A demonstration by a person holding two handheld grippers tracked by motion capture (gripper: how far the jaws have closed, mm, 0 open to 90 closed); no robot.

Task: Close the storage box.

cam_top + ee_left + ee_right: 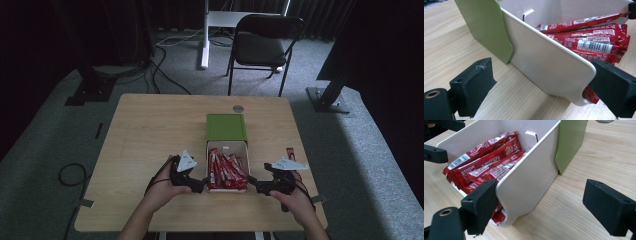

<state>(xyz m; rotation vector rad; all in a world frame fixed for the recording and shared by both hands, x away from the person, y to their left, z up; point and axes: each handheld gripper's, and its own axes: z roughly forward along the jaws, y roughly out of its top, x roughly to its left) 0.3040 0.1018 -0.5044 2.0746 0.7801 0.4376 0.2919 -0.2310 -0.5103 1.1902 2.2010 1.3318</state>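
The wooden table (150, 130) is being used as the work surface, with a white tray (209, 150) pulled out of its green sleeve (226, 127) near the middle of the front half. The tray is being flanked at its near corners by the left gripper (202, 185) and right gripper (252, 184), both with jaws spread wide and nothing clamped, each straddling a tray side wall. Red sachets (226, 171) are being held inside the tray; one stray red sachet (291, 154) is lying just right of it.
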